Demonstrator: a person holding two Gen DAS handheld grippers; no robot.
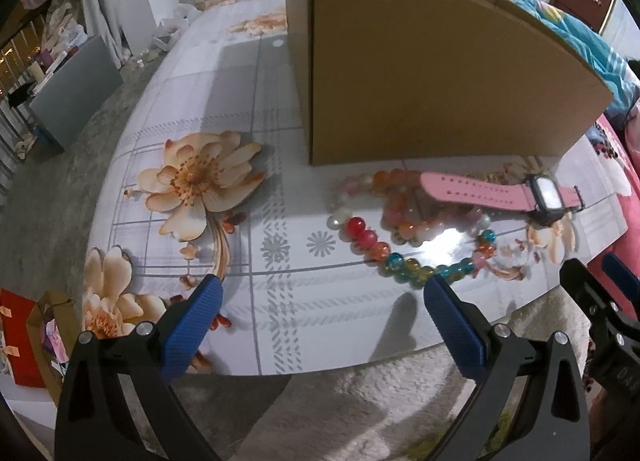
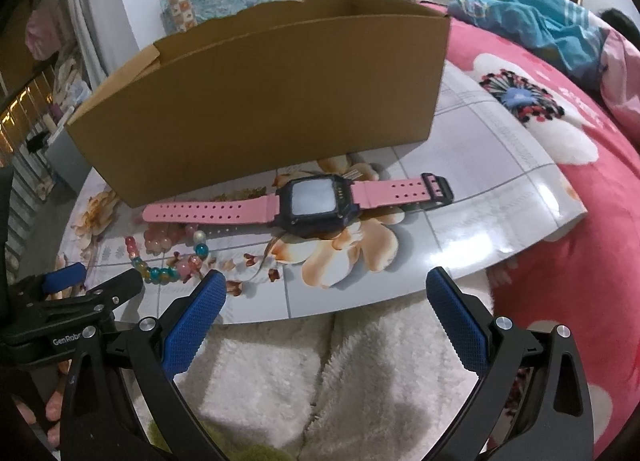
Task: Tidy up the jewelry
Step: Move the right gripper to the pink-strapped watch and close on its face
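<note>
The left claw (image 1: 322,295) fills the bottom of its own frame with both blue-padded fingers spread wide and nothing between them, its tips hanging just short of the near edge of the bench (image 1: 256,109); the right claw (image 2: 326,289) is likewise released and empty at the bottom of its frame, over white fluffy fabric (image 2: 280,373) in front of the bench edge. The bench, covered in a glossy sheet printed with orange flowers, takes up the middle of both frames. On it, in the upper centre, stands an open cardboard box (image 1: 432,73), upright, its inside visible only from the right wrist view. Just in front of the box lies a pink-strapped watch (image 2: 312,201) with a dark square case, laid flat with its strap stretched out left to right across the frame. Beside the watch, toward the lower left in the right wrist view and centre right in the left wrist view, lies a loop of multicoloured glass beads (image 1: 396,257), and a smaller pink and orange beaded bracelet (image 1: 400,197) rests against the watch strap's end.
</note>
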